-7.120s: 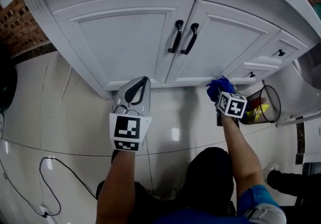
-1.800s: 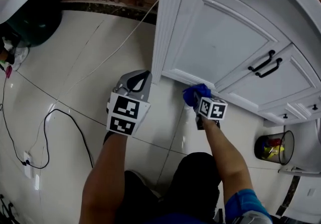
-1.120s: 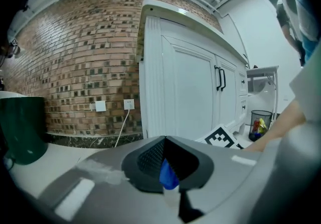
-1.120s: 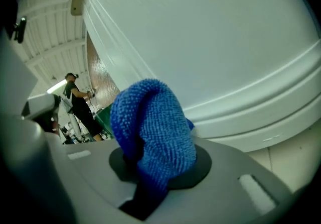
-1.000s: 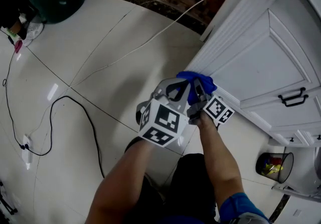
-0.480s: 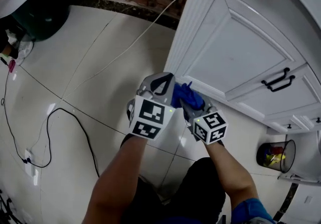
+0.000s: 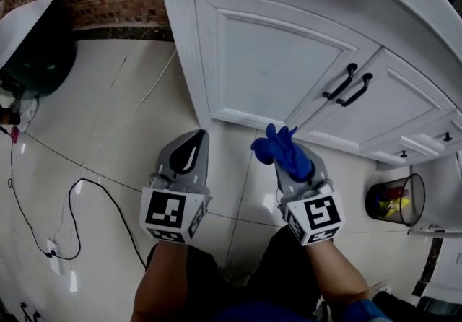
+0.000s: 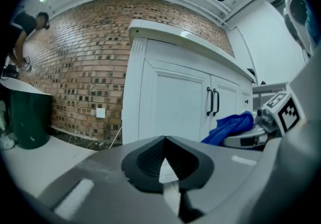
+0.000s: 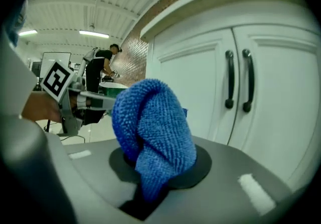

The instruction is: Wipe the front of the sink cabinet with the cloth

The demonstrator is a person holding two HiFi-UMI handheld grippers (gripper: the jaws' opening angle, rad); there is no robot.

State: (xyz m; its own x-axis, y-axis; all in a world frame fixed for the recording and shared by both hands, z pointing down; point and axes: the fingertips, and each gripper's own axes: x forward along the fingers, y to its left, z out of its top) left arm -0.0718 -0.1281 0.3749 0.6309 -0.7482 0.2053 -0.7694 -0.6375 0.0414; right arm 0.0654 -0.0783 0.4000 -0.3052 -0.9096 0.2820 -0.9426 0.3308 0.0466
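Note:
The white sink cabinet [image 7: 289, 61] fills the top of the head view, with two black handles [image 7: 350, 86] where its doors meet. My right gripper [image 7: 284, 159] is shut on a bunched blue cloth [image 7: 280, 149], held over the floor a little short of the cabinet's bottom rail. In the right gripper view the cloth [image 9: 150, 127] bulges out of the jaws and hides the tips, with the door handles [image 9: 238, 80] beyond it. My left gripper [image 7: 193, 138] is beside it on the left, shut and holding nothing; its tips meet [image 8: 164, 139].
A wire waste basket [image 7: 395, 200] with yellow contents stands at the cabinet's right end. A black cable [image 7: 43, 190] loops over the tiled floor on the left. A dark bin [image 7: 32, 50] stands by the brick wall [image 8: 75, 67]. A person [image 9: 98, 70] works far off.
Half a second ago both grippers were pressed together at the cabinet's lower left corner. They have since moved apart and back from the cabinet, with the cloth still in the right one.

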